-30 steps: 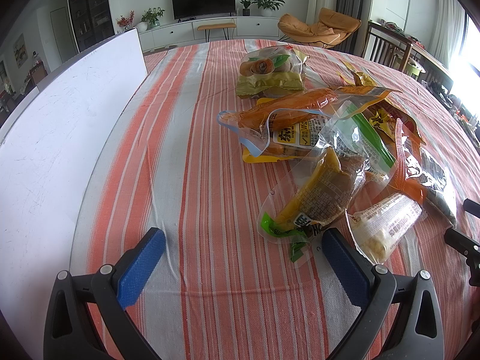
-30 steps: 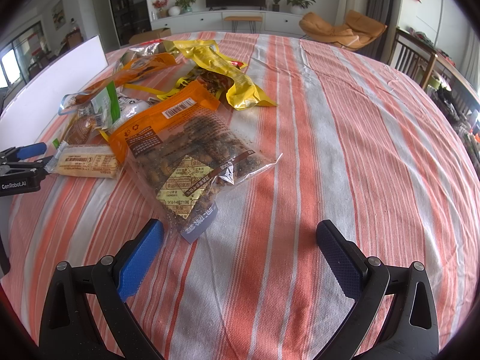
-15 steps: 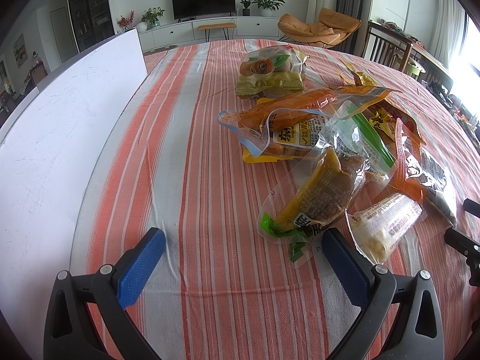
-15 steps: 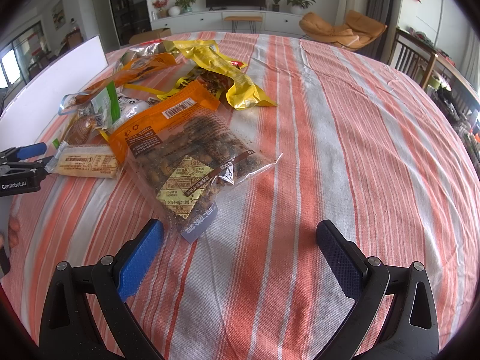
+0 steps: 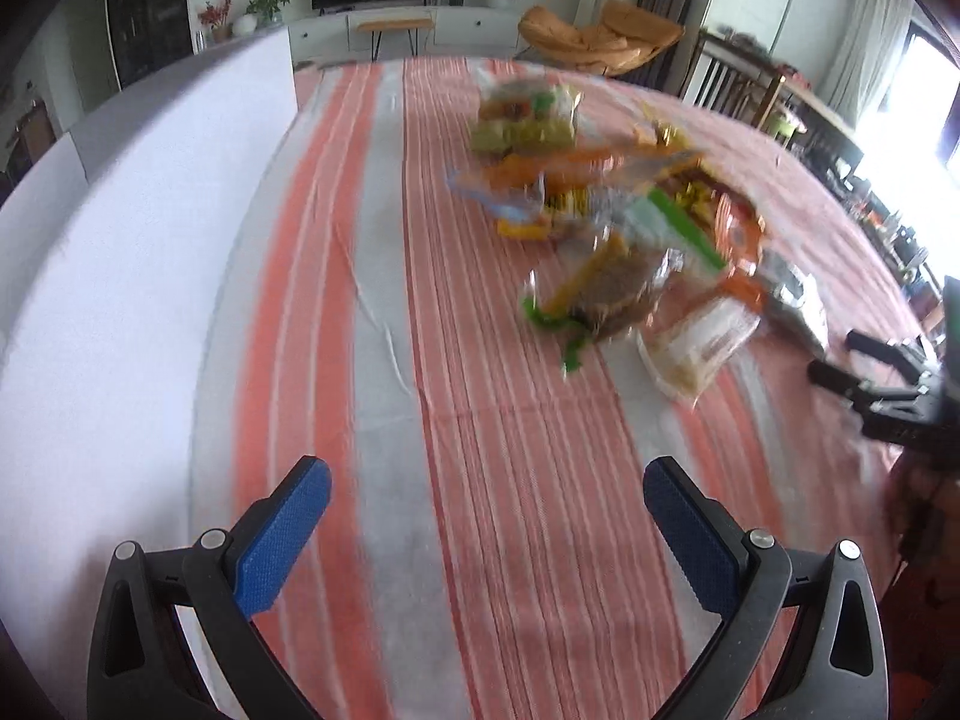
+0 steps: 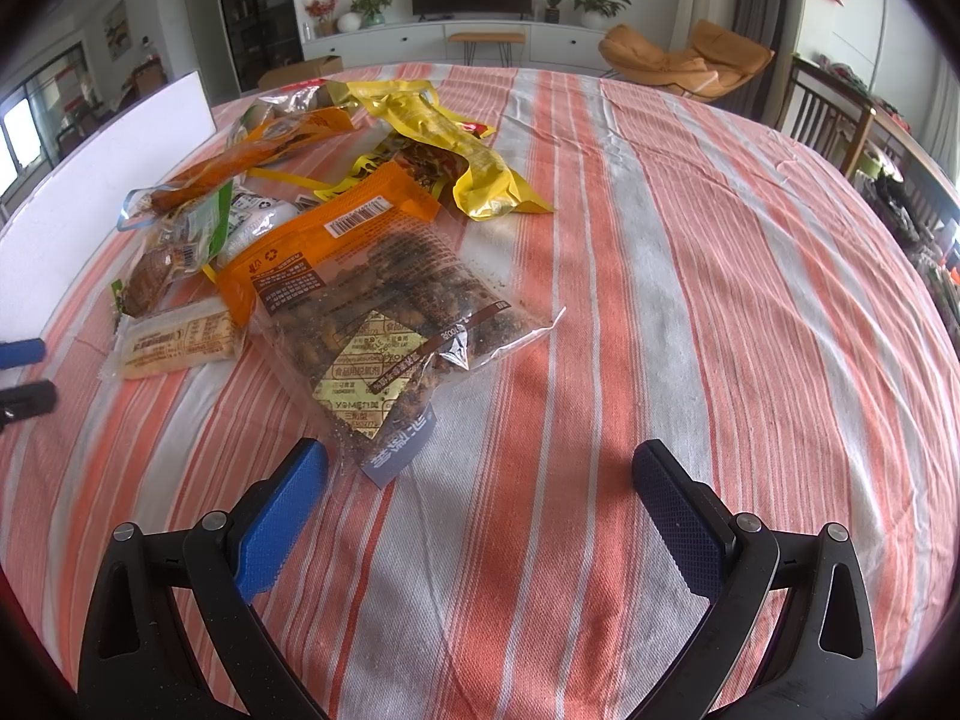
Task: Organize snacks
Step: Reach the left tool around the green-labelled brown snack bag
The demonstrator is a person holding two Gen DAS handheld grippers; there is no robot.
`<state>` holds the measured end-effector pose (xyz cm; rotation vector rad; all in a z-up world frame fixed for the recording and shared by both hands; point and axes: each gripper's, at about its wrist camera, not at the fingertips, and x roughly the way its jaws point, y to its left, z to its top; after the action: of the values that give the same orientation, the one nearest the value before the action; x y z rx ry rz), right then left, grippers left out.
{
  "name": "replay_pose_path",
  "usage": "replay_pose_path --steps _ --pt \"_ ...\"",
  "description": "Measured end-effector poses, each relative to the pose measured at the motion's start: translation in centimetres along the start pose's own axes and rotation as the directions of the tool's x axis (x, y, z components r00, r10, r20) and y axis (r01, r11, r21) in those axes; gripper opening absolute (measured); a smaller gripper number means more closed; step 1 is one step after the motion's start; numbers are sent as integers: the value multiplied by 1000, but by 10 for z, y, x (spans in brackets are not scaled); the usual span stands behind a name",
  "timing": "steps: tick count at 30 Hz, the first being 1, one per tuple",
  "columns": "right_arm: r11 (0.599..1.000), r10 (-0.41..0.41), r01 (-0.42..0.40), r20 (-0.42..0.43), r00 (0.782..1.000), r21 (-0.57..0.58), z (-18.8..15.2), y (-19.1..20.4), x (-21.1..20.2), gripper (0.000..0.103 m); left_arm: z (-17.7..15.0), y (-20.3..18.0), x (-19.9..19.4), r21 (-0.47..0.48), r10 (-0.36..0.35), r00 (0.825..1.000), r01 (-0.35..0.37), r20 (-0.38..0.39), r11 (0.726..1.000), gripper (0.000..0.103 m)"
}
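A heap of snack packs lies on the striped tablecloth (image 6: 660,276). Nearest my right gripper (image 6: 480,462) is a clear bag of dark snacks with an orange top (image 6: 390,312); its corner lies just ahead of the left finger. The right gripper is open and empty. Beside the bag lie a pale bar pack (image 6: 180,339), a brown cake pack (image 6: 156,276), a long orange pack (image 6: 240,159) and a yellow bag (image 6: 456,144). My left gripper (image 5: 486,480) is open and empty over bare cloth, well short of the blurred cake pack (image 5: 606,294) and bar pack (image 5: 702,342).
A white board (image 5: 120,300) stands along the table's left side, also the white board (image 6: 102,180) in the right wrist view. A greenish pack (image 5: 528,120) lies at the far end of the heap. Wooden chairs (image 6: 840,120) stand beyond the right edge.
My left gripper has pulled back and swung; its view is now blurred and the heap sits farther off. In the right wrist view its fingers have slid toward the left edge. The right gripper has stayed put.
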<state>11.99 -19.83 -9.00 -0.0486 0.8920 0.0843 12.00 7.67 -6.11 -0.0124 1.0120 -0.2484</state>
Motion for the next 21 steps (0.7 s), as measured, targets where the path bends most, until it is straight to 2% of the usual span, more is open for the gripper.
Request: replay_pose_path --steps 4,6,8,10,11,14,16,21 --pt "1000 0 0 0 1000 0 0 0 0 103 28 -20 4 74 -44 999 42 26 996 103" --pt "1000 0 0 0 1000 0 0 0 0 103 44 -41 16 153 -55 998 52 18 987 100" --pt "1000 0 0 0 1000 0 0 0 0 103 56 -58 33 216 -44 999 46 -15 975 90" --pt "1000 0 0 0 1000 1 0 0 0 103 68 -67 59 253 -14 998 30 -65 967 75" --pt "1000 0 0 0 1000 1 0 0 0 103 74 -67 62 236 -37 998 47 -48 971 63" --pt "1000 1 -1 0 1000 1 0 0 0 103 77 -60 64 159 -77 994 87 -72 983 52" --pt "1000 0 0 0 1000 1 0 0 0 103 69 -57 58 127 -77 993 88 -90 988 51" --pt "1000 0 0 0 1000 0 0 0 0 103 13 -31 18 -43 -46 988 40 -146 998 54"
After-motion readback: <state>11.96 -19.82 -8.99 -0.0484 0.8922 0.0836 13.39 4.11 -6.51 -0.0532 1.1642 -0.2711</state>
